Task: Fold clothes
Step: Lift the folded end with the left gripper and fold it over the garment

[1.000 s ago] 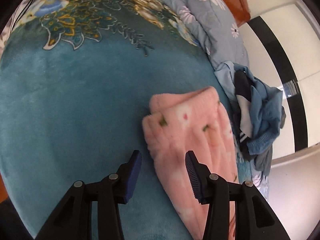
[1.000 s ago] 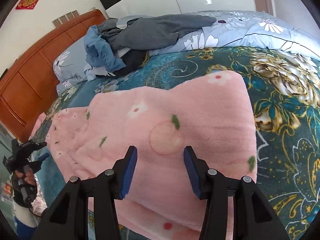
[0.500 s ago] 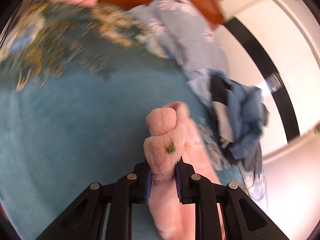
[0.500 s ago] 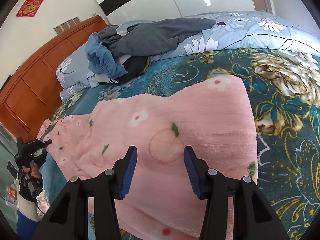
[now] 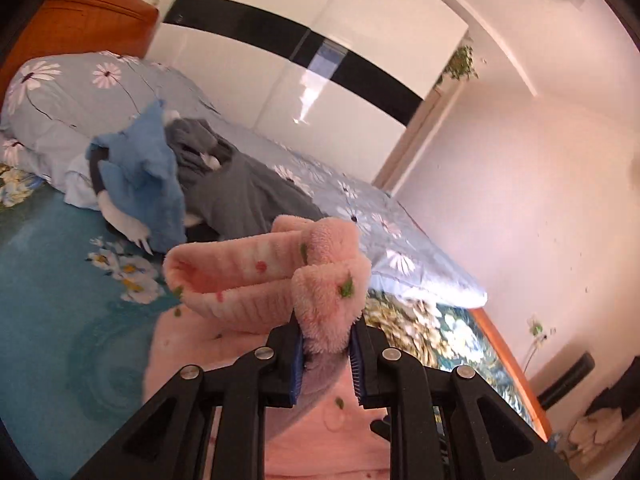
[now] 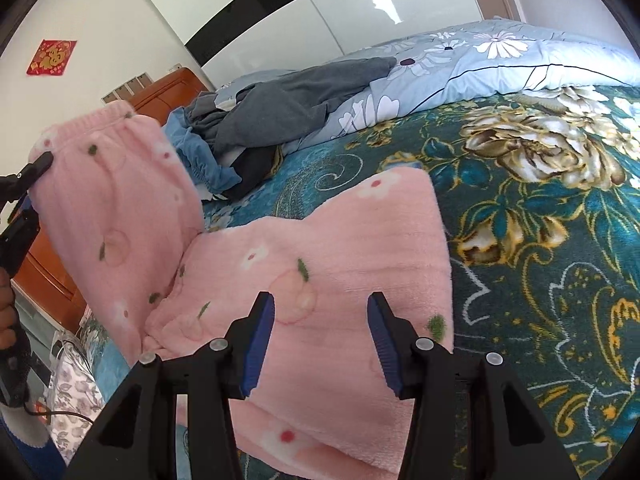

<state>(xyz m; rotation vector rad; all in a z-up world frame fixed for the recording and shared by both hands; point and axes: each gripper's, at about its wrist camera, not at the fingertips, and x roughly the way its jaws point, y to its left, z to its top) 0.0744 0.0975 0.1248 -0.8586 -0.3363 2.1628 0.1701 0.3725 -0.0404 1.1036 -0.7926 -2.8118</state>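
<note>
One gripper [image 5: 326,354] on pink pants [image 6: 320,264].

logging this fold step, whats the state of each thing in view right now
left gripper: shut on the pink fleece pants' waistband
right gripper: open, above the pants, holding nothing
pink fleece pants: waistband end lifted, rest flat on the bed
pile of clothes: heaped, unfolded
</note>
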